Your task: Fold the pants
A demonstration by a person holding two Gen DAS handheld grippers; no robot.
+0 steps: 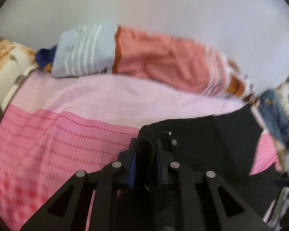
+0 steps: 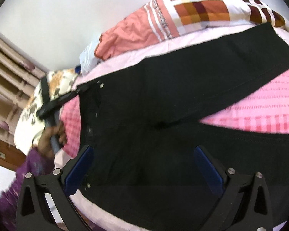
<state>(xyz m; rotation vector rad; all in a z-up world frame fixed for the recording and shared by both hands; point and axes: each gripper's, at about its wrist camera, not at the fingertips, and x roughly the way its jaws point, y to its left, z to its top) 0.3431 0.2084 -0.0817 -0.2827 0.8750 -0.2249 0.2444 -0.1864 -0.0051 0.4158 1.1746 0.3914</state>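
Black pants (image 2: 163, 105) lie spread across a pink bed cover (image 2: 260, 104), waistband to the left and legs running right. My left gripper (image 1: 145, 144) is shut on a fold of the black waistband (image 1: 144, 150), near a metal button (image 1: 174, 142). In the right wrist view that left gripper (image 2: 54, 104) reaches the waistband corner from the left, held by a hand (image 2: 48, 136) in a purple sleeve. My right gripper (image 2: 143, 150) stands open just above the seat of the pants, its blue pads (image 2: 208, 165) wide apart with nothing pinched.
A salmon and checked blanket (image 1: 163, 61) lies along the far side by the white wall. A folded light blue striped garment (image 1: 82, 52) sits beside it. A floral pillow (image 1: 5, 61) is at the left. Denim cloth (image 1: 275, 111) hangs at the right edge.
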